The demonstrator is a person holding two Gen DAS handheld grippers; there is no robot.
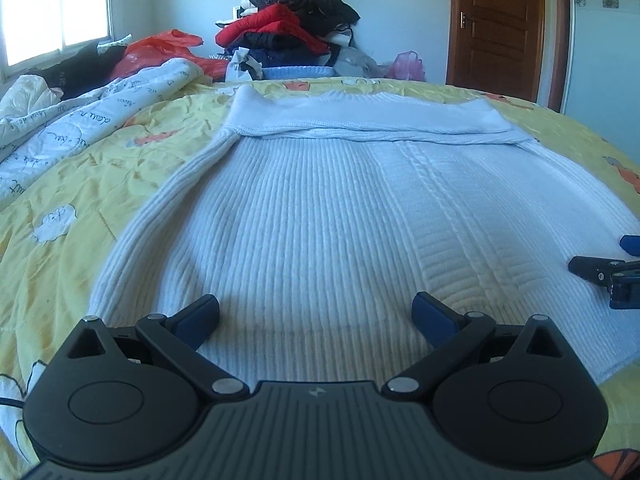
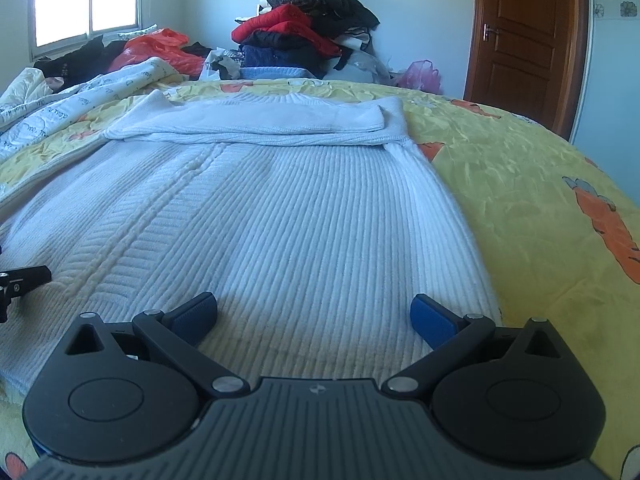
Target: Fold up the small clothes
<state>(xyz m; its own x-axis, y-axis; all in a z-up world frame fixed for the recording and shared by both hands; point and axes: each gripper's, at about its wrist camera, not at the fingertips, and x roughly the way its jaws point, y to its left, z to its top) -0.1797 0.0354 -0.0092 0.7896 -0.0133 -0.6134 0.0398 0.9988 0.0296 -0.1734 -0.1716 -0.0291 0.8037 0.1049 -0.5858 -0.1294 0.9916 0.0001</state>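
A white ribbed knit sweater (image 1: 320,208) (image 2: 260,216) lies flat on the yellow bed cover, its sleeves folded across the far end. My left gripper (image 1: 316,314) hovers open over the sweater's near left hem, nothing between its blue pads. My right gripper (image 2: 314,314) stands open over the near right hem, also holding nothing. In the left wrist view the right gripper's fingers (image 1: 600,272) show at the right edge. In the right wrist view a finger of the left gripper (image 2: 24,276) shows at the left edge.
The yellow printed bed cover (image 2: 540,208) spreads all round the sweater. A white quilt (image 1: 80,120) lies bunched at the left. A pile of red and dark clothes (image 1: 292,28) sits beyond the bed. A wooden door (image 1: 496,24) stands at the back right.
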